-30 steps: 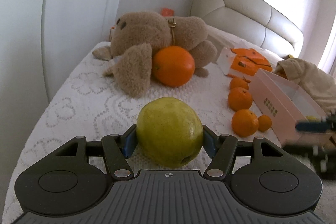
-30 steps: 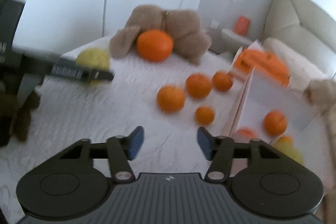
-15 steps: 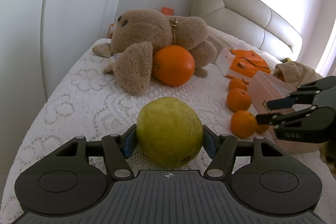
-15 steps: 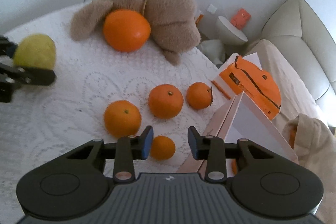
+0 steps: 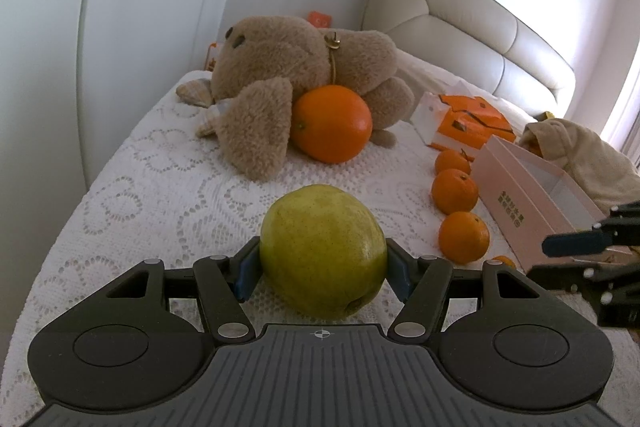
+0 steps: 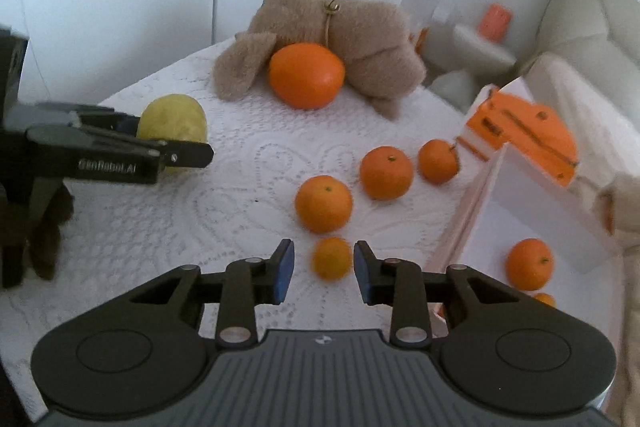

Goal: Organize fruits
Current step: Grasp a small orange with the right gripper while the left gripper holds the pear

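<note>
**A:** Start close in. What has the left gripper (image 5: 323,267) got?

**B:** A yellow-green pear (image 5: 320,247). The jaws are clamped on its two sides, a blue pad pressed to each. It sits low over the lace-covered bed (image 5: 140,195), well in front of the plush toy (image 5: 280,47).

**A:** And the right gripper (image 6: 324,267)?

**B:** Its jaws are drawn in close together, with only a narrow gap left. The small tangerine (image 6: 331,258) shows in that gap, blurred. I cannot tell whether the pads touch it. It lies well in front of the plush toy and off to its right.

**A:** What lies past that?

**B:** Three bigger tangerines in a loose row on the bed: the nearest tangerine (image 6: 323,203), the middle tangerine (image 6: 386,171) and the far tangerine (image 6: 438,161). Each is a step closer to the plush toy, all still to its right and apart from it.

**A:** The box?

**B:** The pale pink box (image 5: 516,195) stands open, further right of the plush toy than the row. In the right wrist view, one tangerine in the box (image 6: 530,263) lies on its floor.

**A:** Nearer the toy itself?

**B:** A large orange (image 5: 330,123) rests touching the toy's front, tucked beside its floppy ear. An orange-and-white carton (image 5: 468,123) stands to the toy's right, and the padded headboard (image 5: 460,19) rises behind it.
</note>
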Motion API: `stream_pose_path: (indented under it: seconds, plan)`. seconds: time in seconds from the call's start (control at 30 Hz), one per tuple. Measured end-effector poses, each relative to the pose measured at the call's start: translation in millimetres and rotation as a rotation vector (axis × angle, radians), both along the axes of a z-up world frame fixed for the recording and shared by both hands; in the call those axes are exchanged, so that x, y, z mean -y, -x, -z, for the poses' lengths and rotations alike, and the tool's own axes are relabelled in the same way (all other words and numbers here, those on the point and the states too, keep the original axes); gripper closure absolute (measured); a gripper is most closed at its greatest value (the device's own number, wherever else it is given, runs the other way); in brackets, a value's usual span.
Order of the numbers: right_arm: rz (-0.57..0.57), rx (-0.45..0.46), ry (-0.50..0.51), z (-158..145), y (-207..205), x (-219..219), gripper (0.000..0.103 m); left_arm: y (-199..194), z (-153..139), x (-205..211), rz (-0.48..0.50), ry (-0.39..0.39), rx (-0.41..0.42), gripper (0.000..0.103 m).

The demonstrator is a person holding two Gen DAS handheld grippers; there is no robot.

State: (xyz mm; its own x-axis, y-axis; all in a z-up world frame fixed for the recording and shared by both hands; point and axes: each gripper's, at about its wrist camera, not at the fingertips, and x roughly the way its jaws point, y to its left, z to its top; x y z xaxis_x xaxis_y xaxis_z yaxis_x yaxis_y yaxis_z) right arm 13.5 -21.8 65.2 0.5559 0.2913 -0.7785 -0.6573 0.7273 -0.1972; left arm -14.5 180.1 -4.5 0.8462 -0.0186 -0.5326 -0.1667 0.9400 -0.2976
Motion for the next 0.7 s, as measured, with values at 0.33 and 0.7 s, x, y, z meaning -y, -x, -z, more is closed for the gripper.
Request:
stream_pose_path:
  seconds: [0.33,0.7]
  plan:
    - [0.049,-0.03,-0.075,23.3,-6.4,2.3,0.061,-0.4,0.5,-0.7,-0.001,0.001,-0.001,0.035]
    - [0.141,-0.027,-0.139,39.2,-15.5,-4.1,0.063,-0.5,0.3,-1.4,0.0,0.001,-0.001,0.035]
